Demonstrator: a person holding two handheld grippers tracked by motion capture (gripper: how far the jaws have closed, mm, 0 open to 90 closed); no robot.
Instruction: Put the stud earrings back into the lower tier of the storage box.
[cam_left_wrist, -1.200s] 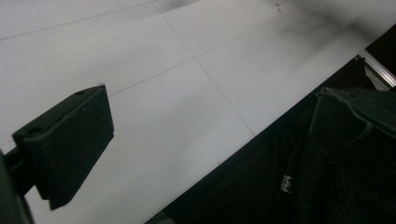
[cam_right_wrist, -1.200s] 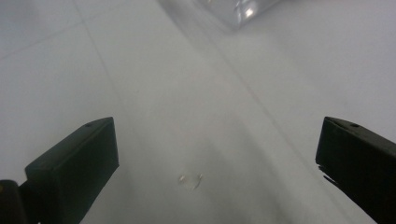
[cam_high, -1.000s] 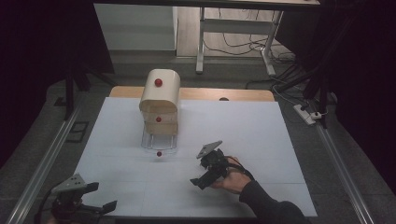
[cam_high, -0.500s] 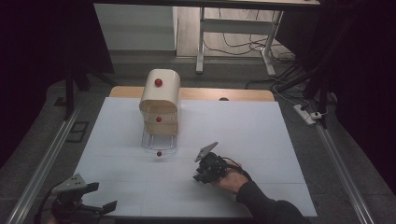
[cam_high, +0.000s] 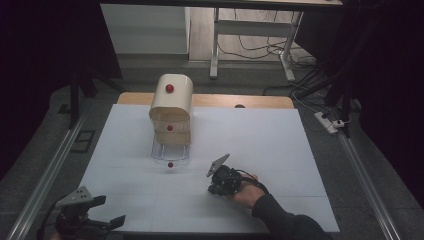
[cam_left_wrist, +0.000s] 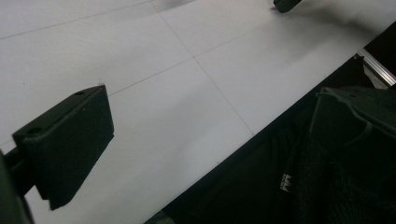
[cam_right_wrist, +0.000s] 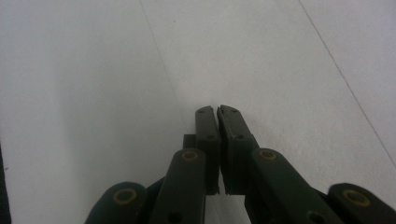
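Observation:
A cream, round-topped box (cam_high: 170, 102) with red knobs stands at the back of the white tabletop (cam_high: 280, 145), over a clear base (cam_high: 170, 150) with its own red knob (cam_high: 170, 164). A hand (cam_high: 246, 192) holds my right gripper (cam_high: 214, 189) low over the sheet, in front and to the right of the box. Its jaws have just been closing and now meet tip to tip with nothing between them (cam_right_wrist: 217, 112). My left gripper (cam_high: 111, 210) hovers at the table's front left corner, open and empty. One of its fingers (cam_left_wrist: 70, 140) is over bare sheet.
A wooden strip (cam_high: 250, 101) edges the table's far side. Metal rails (cam_high: 55, 165) run along both sides. A desk frame (cam_high: 250, 30) and cables lie on the floor beyond. Dark clothing (cam_left_wrist: 327, 177) is at the near edge.
The right gripper's jaws went from wide open to fully together, with nothing taken up. Both hands stayed where they were, and the box has not moved.

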